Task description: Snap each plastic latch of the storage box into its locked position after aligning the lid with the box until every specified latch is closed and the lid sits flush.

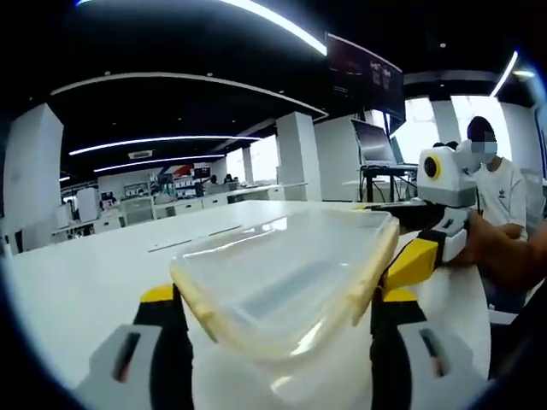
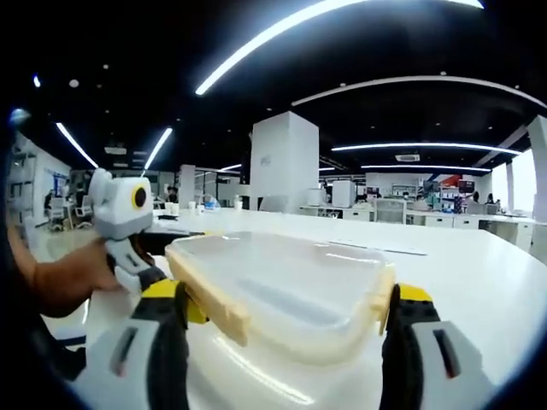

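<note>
Surface: we see a broad white table (image 1: 77, 282) running under both grippers, glossy enough to mirror the ceiling lights; a thin dark strip lies on it beyond the lid in both views.
Lid: we hold a clear plastic lid (image 1: 282, 278) with cream-coloured latches between the two tools, raised off the table and tilted; in the right gripper view it reads as the same clear pane (image 2: 282, 290).
Latches: one cream latch (image 2: 209, 303) runs along the lid's edge by the right gripper's left jaw; another sits at the opposite edge by its right jaw.
Left gripper: the left gripper (image 1: 278, 329) has its yellow-tipped jaws pressed against the lid's two long sides, clamping it.
Right gripper: the right gripper (image 2: 286, 320) likewise squeezes the lid between its jaws; a hand (image 1: 504, 252) carries it.
Box: we cannot tell where the box body is.
Room: we see an open office with a black ceiling, long curved light strips, white pillars (image 2: 286, 162), desks, a hanging screen (image 1: 363, 73) and a seated person (image 1: 500, 184) in white.
</note>
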`<state>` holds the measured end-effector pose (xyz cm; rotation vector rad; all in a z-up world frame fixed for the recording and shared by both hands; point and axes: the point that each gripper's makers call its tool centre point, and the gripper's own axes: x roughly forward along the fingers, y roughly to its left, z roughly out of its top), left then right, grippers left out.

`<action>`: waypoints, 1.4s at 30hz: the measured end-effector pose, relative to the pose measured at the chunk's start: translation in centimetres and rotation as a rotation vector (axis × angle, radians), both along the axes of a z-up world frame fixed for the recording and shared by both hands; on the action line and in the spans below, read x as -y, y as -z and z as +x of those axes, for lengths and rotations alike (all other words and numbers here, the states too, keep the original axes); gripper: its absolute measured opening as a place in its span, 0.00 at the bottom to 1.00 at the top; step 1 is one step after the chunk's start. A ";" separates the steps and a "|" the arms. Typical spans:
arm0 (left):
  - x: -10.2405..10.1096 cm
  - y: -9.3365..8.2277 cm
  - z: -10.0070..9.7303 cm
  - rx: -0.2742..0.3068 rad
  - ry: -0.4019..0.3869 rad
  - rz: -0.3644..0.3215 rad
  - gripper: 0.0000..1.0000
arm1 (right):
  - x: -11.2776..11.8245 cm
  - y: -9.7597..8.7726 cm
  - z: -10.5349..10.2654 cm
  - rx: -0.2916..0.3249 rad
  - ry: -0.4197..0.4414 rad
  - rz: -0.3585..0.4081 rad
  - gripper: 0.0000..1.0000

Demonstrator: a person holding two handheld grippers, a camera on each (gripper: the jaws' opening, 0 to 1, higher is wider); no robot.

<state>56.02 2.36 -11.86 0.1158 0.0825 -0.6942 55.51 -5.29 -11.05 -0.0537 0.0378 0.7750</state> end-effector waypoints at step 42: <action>-0.2 0.7 -0.5 0.040 0.012 0.055 0.95 | -0.2 1.1 -0.6 0.040 0.020 -0.102 0.88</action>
